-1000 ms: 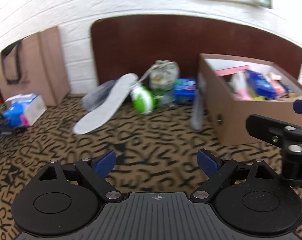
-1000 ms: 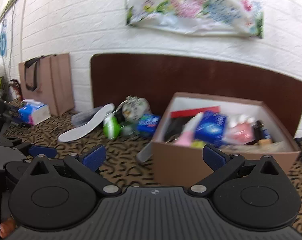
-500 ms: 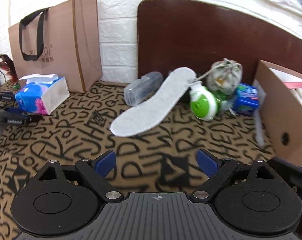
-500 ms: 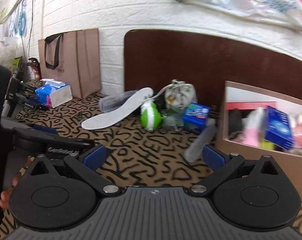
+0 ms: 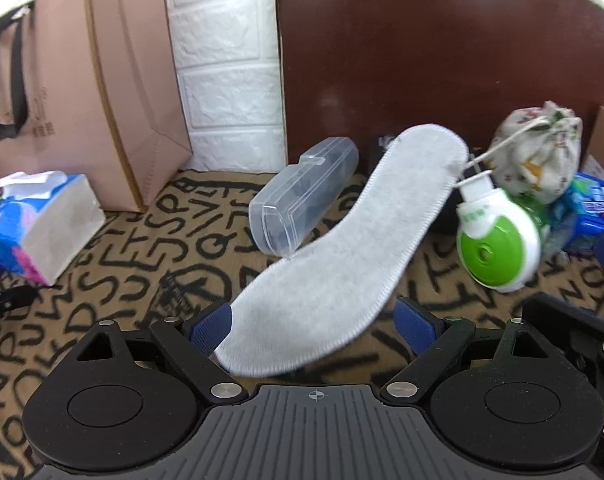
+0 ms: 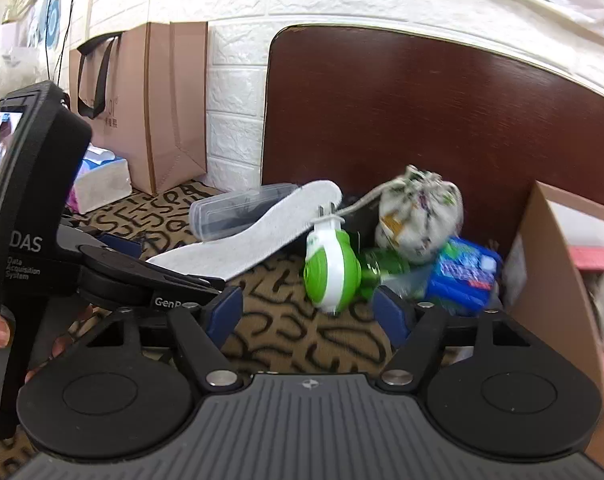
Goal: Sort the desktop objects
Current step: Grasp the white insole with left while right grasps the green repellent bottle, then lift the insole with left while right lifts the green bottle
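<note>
L gripper [image 5: 314, 326] is standing wide, heel of insole [image 5: 342, 248] lying betw. its pads, untouched, prob. lining up a grab. R gripper [image 6: 308, 312] is closing (nothing gripped), facing green plug-in [image 6: 332, 268] nr cardboard box [image 6: 554, 264].

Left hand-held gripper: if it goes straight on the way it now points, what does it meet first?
Most likely the grey insole. Its near end already lies between the open fingers of the left hand-held gripper, without visible contact. Depth is unclear; the clear plastic case lies farther back.
</note>
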`<state>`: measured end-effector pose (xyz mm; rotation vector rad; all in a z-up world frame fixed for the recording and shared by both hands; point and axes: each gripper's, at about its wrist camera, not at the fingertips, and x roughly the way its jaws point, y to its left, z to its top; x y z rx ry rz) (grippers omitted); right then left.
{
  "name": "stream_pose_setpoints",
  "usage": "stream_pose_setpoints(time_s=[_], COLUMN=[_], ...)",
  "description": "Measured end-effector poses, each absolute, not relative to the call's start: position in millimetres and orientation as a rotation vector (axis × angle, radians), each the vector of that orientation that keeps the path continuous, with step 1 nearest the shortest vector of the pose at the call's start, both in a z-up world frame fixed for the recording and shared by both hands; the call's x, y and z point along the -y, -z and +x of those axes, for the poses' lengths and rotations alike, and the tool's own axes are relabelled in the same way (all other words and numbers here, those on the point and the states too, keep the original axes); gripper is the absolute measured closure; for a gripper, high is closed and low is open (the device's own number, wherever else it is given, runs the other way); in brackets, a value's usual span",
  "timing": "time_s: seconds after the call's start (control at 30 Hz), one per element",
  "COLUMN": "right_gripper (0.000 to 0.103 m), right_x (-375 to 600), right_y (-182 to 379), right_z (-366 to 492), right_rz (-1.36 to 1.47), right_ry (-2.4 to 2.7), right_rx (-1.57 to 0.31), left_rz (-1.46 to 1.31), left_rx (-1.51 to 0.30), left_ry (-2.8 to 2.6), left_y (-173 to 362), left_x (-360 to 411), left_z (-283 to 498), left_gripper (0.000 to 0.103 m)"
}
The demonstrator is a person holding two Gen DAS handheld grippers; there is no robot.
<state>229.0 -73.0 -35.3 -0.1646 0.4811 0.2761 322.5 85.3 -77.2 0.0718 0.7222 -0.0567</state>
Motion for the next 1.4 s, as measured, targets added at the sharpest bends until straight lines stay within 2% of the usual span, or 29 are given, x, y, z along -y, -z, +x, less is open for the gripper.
stream_pose_setpoints(time_s=[0.17, 0.4, 0.5, 0.57, 0.6, 0.67, 0.73, 0.87, 1.0, 1.4], right_gripper=[0.038, 0.039, 0.038, 0.051, 0.051, 0.052, 0.052, 0.053, 0.053, 0.053], right_x=[64, 61, 57, 51, 50, 50, 54, 57, 63, 83], right_y=[45, 63, 71, 75, 76, 76, 74, 70, 63, 49], right_z=[260, 284, 284, 281, 279, 276, 270, 253, 224, 111], right_rz=[-0.245, -0.312, -0.384, -0.452, -0.477, -0.477, -0.455, -0.453, -0.428, -0.326], right_ry=[-0.266, -0.253, -0.254, -0.253, -0.247, -0.241, -0.246, -0.269, -0.305, -0.313], right_rx=[-0.466, -0.470, -0.436, -0.419, -0.409, -0.405, -0.406, -0.414, -0.435, -0.492], left_rz=[0.110, 0.079, 0.066, 0.071, 0.077, 0.079, 0.061, 0.043, 0.034, -0.018], left_rx=[-0.716, -0.705, -0.701, -0.697, -0.695, -0.692, -0.703, -0.718, -0.728, -0.767], left_ry=[0.065, 0.045, 0.043, 0.037, 0.033, 0.032, 0.035, 0.034, 0.066, 0.191], left_y=[87, 92, 93, 90, 89, 87, 84, 81, 79, 67], left_x=[-81, -86, -88, -87, -86, -87, -91, -94, -93, -93], left_z=[342, 366, 371, 369, 367, 364, 361, 349, 324, 213], left_gripper=[0.009, 0.011, 0.019, 0.032, 0.037, 0.070, 0.087, 0.098, 0.103, 0.103])
